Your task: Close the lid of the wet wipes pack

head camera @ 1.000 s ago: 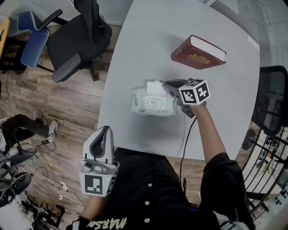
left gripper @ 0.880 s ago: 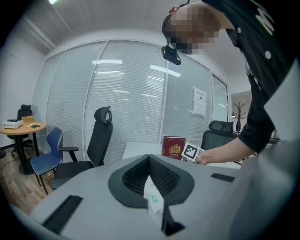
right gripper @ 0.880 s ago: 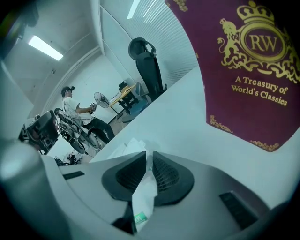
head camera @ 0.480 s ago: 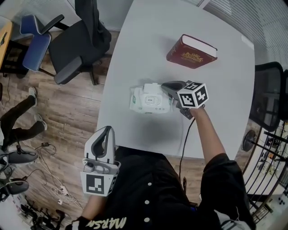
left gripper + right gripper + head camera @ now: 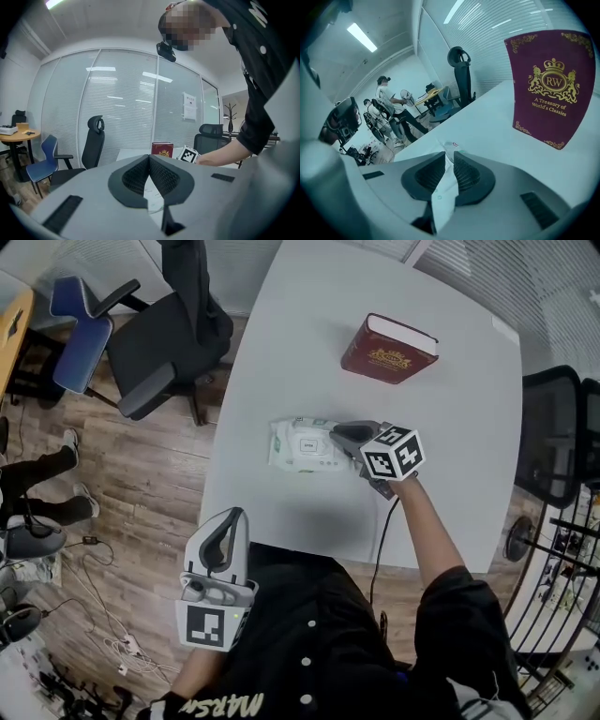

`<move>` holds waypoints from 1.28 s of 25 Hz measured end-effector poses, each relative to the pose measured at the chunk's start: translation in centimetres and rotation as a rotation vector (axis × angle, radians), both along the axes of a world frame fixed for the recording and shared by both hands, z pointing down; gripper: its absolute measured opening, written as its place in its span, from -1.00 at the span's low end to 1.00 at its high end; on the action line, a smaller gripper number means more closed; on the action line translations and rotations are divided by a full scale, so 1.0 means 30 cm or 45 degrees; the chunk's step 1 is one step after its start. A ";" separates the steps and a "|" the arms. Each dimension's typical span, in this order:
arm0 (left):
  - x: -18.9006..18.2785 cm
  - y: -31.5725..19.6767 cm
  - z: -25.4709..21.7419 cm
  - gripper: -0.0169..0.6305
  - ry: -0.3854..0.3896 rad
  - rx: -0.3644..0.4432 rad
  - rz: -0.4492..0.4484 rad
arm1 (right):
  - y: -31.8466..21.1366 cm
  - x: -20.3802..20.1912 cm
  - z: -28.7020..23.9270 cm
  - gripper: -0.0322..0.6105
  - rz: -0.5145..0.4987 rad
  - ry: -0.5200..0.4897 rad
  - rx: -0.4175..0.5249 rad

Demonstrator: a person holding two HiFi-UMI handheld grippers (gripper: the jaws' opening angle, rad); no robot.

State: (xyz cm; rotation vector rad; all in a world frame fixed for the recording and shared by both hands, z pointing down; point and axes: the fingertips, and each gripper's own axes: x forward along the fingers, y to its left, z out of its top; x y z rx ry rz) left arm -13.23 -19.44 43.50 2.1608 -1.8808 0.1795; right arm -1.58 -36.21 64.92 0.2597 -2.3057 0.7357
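surface: a white table [image 5: 450, 465], mostly bare, seen from above.
room: wood floor [image 5: 141, 465], black office chairs [image 5: 159, 352] at my left, slatted blinds behind glass walls.
wet wipes pack [image 5: 302, 443]: it lies flat near the middle of the table, close to the left edge.
lid [image 5: 307, 447]: a second ago it stood up; now it lies down flat on the pack.
right gripper [image 5: 345, 434]: over the pack's right end, its claw just eased open to a thin gap, grasping nothing.
left gripper [image 5: 232, 518]: held off the table near my body, claw clenched and empty.
writing: the dark red book [image 5: 389, 350] reads "rw" and "a treasury of world's classics".
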 end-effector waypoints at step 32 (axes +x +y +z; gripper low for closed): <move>0.035 0.116 -0.035 -0.90 -0.011 0.060 -0.009 | 0.142 0.013 0.090 -0.63 0.073 0.027 0.009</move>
